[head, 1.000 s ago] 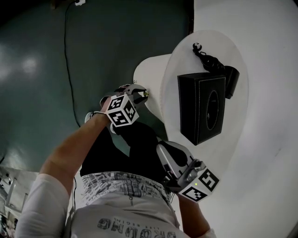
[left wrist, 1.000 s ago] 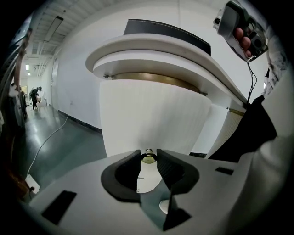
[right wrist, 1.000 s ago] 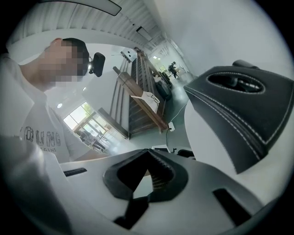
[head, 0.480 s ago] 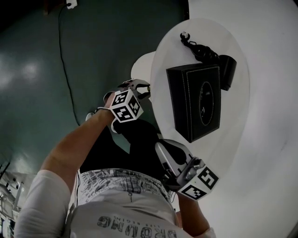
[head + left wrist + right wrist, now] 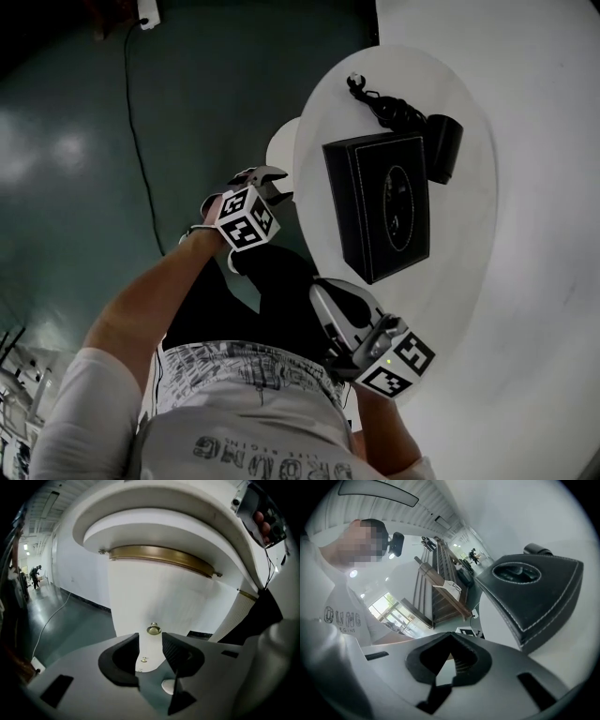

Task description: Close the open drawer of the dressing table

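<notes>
The white dressing table (image 5: 314, 122) has an oval top. Its curved drawer front (image 5: 281, 142) shows only as a narrow strip past the top's left edge. In the left gripper view the drawer front (image 5: 150, 592) fills the middle, with a small brass knob (image 5: 153, 629) on it. My left gripper (image 5: 151, 643) is open; its jaws have just been opening. The knob sits just beyond the fingertips and the pads do not press it. In the head view that left gripper (image 5: 274, 184) hangs beside the drawer. My right gripper (image 5: 323, 292) is shut and empty by the table's near edge, also shut in its own view (image 5: 449, 637).
On the table top lie a black stitched box (image 5: 380, 206), a black cup (image 5: 442, 148) and a dark bundled cord (image 5: 380, 105). A cable (image 5: 131, 131) runs across the dark green floor. A second knob (image 5: 144, 659) sits lower on the white front. My legs stand close to the table.
The drawer has slid in under the table top, with far less of it sticking out. The left gripper's jaws, closed on the knob before, now stand apart from it.
</notes>
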Demonstrator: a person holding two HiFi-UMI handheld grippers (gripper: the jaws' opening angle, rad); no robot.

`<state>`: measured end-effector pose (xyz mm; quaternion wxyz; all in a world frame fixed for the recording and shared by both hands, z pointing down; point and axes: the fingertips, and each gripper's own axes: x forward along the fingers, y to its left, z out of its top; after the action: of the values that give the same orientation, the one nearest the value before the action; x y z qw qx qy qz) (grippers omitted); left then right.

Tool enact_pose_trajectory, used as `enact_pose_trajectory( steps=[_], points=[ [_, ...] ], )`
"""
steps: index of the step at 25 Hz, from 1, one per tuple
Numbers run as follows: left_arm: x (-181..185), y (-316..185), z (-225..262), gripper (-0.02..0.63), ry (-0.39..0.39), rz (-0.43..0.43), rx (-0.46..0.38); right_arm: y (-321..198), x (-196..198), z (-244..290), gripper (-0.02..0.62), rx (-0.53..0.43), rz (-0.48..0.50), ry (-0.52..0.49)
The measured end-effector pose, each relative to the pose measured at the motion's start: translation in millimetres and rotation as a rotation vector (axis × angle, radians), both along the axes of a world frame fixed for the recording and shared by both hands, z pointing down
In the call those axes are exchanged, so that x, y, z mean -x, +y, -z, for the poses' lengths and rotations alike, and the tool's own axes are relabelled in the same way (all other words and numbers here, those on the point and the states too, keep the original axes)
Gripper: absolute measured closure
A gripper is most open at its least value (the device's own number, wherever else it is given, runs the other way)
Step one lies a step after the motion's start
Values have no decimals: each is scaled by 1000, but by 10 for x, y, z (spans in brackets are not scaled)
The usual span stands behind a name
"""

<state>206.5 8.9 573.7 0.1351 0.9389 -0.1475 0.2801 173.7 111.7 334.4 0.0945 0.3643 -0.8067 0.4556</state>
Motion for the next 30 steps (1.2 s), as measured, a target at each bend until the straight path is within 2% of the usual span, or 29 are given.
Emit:
enact_pose_trajectory(
  steps=[5, 11, 15, 21, 30],
  points=[
    [373, -15, 285, 451, -16, 47, -18, -41, 27, 135, 588, -27, 1, -10],
    [833, 58, 932, 451, -5, 107, -73, -101, 134, 390, 588, -95, 10, -20],
    [1078, 201, 1599, 451, 53, 173, -110, -69, 168, 640, 588, -134, 0, -12],
    [1355, 200, 2619, 451, 145, 269, -229, -164, 308, 943, 588, -235, -13, -36],
    [1539, 380, 3689, 454, 237, 326, -340, -122, 468, 1390, 588, -337, -20, -75]
  ],
)
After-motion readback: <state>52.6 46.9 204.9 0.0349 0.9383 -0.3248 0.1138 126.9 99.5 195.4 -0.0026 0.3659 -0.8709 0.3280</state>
